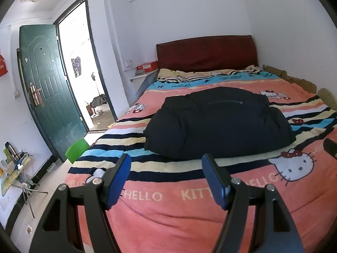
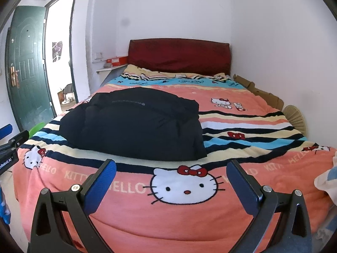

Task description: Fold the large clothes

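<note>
One dark puffer jacket (image 1: 217,124) lay bundled mid-bed on the Hello Kitty blanket (image 1: 168,206) — seemingly already folded, or nearly. Two grippers hung near the foot, well short of it: left gripper (image 1: 166,164) and right gripper (image 2: 171,168), both spread wide, holding nothing — any next move likely called for reaching forward to the jacket's near edge

Both views are taken low from the near foot of the bed (image 1: 164,221), faced toward the far headboard (image 1: 207,52). The left wrist view is set further left, the door (image 1: 48,88) included. The dark folded jacket (image 2: 134,124) is shared by both.
</note>
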`<move>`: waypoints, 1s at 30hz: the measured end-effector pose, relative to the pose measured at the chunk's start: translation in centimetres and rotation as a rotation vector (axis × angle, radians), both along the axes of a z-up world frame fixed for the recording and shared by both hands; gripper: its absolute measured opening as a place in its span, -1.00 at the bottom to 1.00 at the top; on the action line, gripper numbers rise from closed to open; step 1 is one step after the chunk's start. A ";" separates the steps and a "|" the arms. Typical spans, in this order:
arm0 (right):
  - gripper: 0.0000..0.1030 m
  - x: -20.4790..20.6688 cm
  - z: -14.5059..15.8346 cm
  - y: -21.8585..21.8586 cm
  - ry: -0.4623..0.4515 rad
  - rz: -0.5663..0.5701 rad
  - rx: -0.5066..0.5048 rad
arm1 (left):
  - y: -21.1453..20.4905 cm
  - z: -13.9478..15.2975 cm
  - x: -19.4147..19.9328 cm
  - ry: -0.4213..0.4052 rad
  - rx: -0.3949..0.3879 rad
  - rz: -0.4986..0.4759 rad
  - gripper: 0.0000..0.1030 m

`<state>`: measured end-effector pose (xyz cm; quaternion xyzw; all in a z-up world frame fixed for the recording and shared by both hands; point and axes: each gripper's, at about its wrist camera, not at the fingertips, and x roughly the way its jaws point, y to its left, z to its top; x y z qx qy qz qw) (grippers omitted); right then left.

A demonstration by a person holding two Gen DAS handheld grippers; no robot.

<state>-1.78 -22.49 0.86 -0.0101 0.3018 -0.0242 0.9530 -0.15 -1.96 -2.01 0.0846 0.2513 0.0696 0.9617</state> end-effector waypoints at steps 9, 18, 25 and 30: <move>0.99 0.6 -0.8 -0.1 0.018 0.002 -0.009 | -0.2 -0.5 0.6 0.018 0.000 -0.003 0.32; 0.99 1.1 -1.4 0.0 0.034 0.009 -0.017 | 0.0 -1.1 1.1 0.034 -0.009 -0.008 0.32; 0.99 1.4 -1.9 0.0 0.047 0.009 -0.019 | 0.4 -1.6 1.7 0.052 -0.021 -0.010 0.32; 0.99 1.6 -2.2 0.0 0.054 0.005 -0.022 | 0.5 -1.9 1.9 0.058 -0.024 -0.009 0.32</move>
